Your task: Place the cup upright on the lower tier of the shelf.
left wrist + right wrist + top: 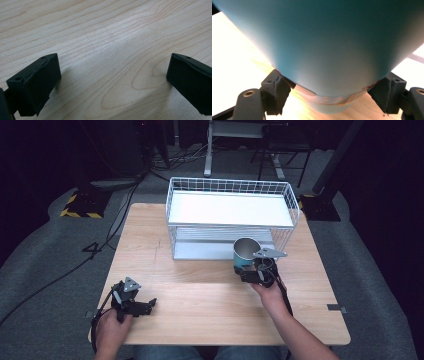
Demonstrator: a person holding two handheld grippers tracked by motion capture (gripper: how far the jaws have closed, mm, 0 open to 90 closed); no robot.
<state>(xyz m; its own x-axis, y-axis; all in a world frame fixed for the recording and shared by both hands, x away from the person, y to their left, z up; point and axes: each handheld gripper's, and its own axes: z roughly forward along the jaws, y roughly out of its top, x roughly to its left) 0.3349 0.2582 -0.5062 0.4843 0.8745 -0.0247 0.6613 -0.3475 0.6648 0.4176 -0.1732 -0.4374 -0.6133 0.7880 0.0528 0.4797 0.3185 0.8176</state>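
On the table [200, 315], R side just in front of the rack, right gripper [248, 270] clamps a teal cup [245, 252] low on its body, jaws pressed on both sides. Cup is upright, open top w/ metal inside showing in high view, sitting just at the front edge of the wire rack [230, 215], near its lower shelf opening. In right gripper view the cup [324, 50] wall is so close it blurs; base is seen betw the jaws, w/ a brownish band round it, can't tell if base touches the wood or is lifted a bit.

Left gripper [145, 306] rests at front-left of table, near the L edge, jaws wide apart, nothing betw them; left gripper view has bare wood grain betw the 2 jaw tips [113, 72]. Well apart from cup and rack.

Room: wide bare wood betw the 2 grippers and along the front edge; strip of table free R of the cup; rack takes up the back middle, top shelf bare white.

Hidden/cut: person's forearms cut off at bottom of high view; R hand [272, 292] covers most of that gripper's body; lower rack shelf partly behind wire and cup.

Count: 1 cup, 1 rack w/ 2 shelves, 2 grippers, 1 table.
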